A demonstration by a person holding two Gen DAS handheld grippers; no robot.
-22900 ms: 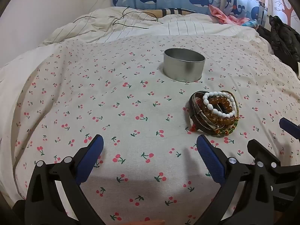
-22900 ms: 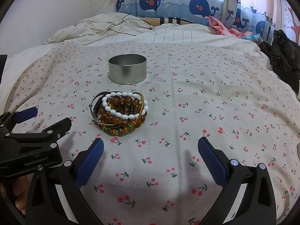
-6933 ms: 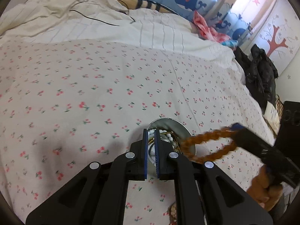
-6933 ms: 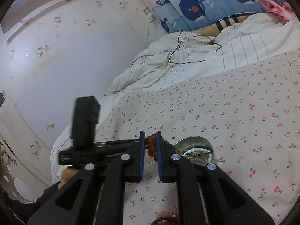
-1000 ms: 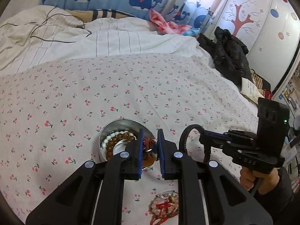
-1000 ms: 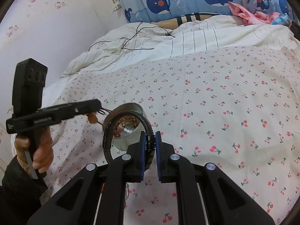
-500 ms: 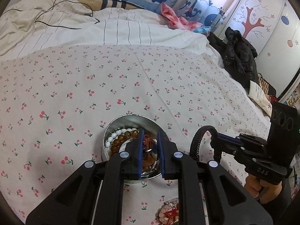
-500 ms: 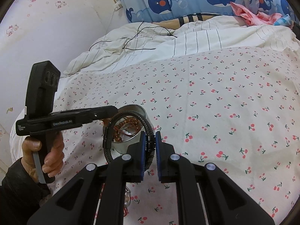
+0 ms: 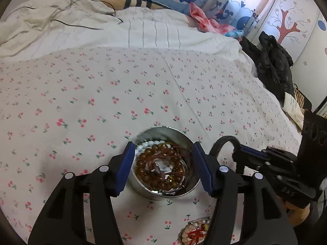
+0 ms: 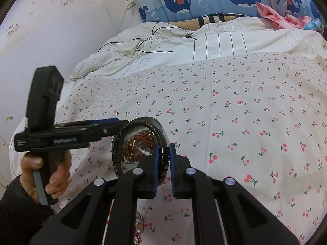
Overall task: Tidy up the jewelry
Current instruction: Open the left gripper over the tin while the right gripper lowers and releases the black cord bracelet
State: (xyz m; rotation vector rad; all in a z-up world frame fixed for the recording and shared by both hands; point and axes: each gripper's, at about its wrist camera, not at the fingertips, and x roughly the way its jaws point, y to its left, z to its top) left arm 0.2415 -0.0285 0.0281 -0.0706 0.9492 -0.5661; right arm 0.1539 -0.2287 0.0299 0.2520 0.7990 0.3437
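A round metal tin [image 9: 185,192] sits on the cherry-print bedspread and holds amber bead bracelets [image 9: 147,168], white beads and a red cord piece. My left gripper [image 9: 163,163] is open right above the tin, empty. My right gripper [image 10: 164,155] is shut on a black braided bracelet [image 10: 130,128], held just right of the tin [image 10: 155,122]; the bracelet also shows in the left wrist view [image 9: 221,145]. A pearl and red-knot bracelet [image 9: 194,232] lies on the bed in front of the tin.
A rumpled striped duvet with a black cable [image 10: 155,47] lies at the head of the bed. Dark clothing [image 9: 271,65] is piled at the bed's right edge. My left hand and its gripper handle [image 10: 45,134] are at the left in the right wrist view.
My left gripper has opened over the tin and let the red cord piece drop in. My right gripper with the black bracelet has come closer to the tin.
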